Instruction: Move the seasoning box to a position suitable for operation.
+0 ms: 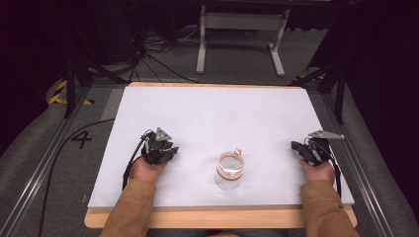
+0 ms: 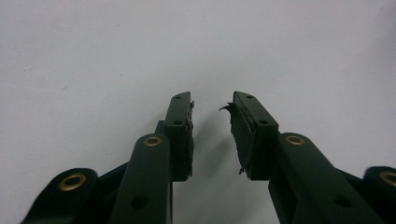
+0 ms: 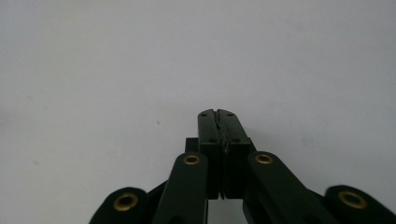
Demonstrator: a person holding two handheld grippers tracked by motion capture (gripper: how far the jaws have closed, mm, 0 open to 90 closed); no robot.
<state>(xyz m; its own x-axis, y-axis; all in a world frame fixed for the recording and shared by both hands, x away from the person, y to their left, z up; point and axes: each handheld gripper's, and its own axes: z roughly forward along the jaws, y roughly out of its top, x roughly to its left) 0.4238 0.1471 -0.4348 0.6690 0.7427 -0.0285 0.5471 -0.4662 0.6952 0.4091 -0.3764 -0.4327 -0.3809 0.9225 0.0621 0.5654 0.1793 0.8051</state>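
In the high view the left gripper (image 1: 170, 152) hides its own jaws under its body, and the right gripper (image 1: 298, 147) is too small to read. Between them, the clear jar (image 1: 230, 170) has contents too small to make out. Both forearms are cut off at the bottom edge.

A clear glass jar (image 1: 230, 172) with a hinged lid stands on the white rectangular tabletop (image 1: 212, 118). A grey metal stand (image 1: 241, 29) and black cables (image 1: 158, 59) lie on the floor beyond.
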